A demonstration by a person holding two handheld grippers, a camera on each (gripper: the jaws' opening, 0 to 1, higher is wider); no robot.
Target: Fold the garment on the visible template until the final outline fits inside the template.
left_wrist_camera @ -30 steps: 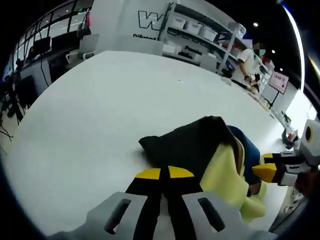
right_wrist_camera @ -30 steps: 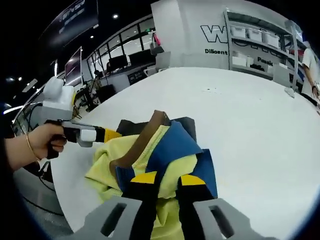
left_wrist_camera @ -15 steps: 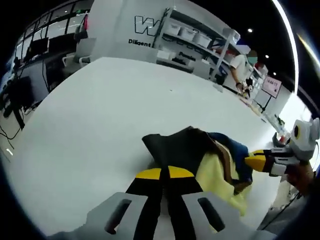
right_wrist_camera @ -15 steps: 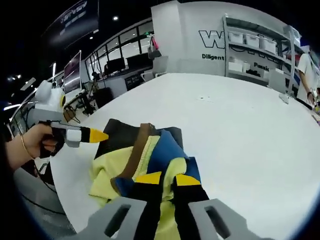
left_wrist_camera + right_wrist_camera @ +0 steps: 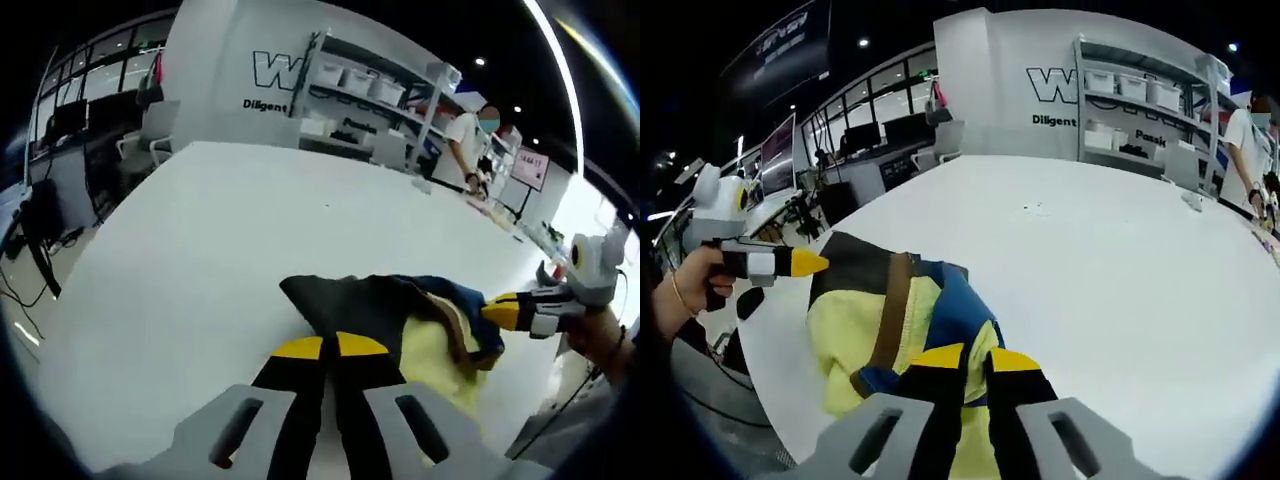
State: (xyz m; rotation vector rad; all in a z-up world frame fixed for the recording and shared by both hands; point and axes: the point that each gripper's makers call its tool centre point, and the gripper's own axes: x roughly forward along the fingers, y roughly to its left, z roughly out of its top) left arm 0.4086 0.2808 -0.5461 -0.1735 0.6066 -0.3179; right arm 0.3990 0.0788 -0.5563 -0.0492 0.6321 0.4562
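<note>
A garment (image 5: pixel 400 315) with black, yellow, blue and brown panels lies bunched on the white table (image 5: pixel 230 220). My left gripper (image 5: pixel 330 347) is shut, its yellow tips pinching the black corner. In the right gripper view the same garment (image 5: pixel 890 320) stretches from that black corner to my right gripper (image 5: pixel 965 357), which is shut on the blue and yellow edge. The left gripper (image 5: pixel 790 263) enters that view from the left, held by a hand. The right gripper (image 5: pixel 515 312) comes into the left gripper view from the right, its tip at the blue edge.
The table's (image 5: pixel 1120 260) near edge curves just behind the garment, and wide bare surface runs beyond it. Shelves with white bins (image 5: pixel 370 85) line the back wall. A person (image 5: pixel 465 140) stands at the far right end. Desks with monitors (image 5: pixel 870 135) stand off to the left.
The two grippers have drawn apart, pulling the garment wider and flatter between them. Both stay shut on the fabric.
</note>
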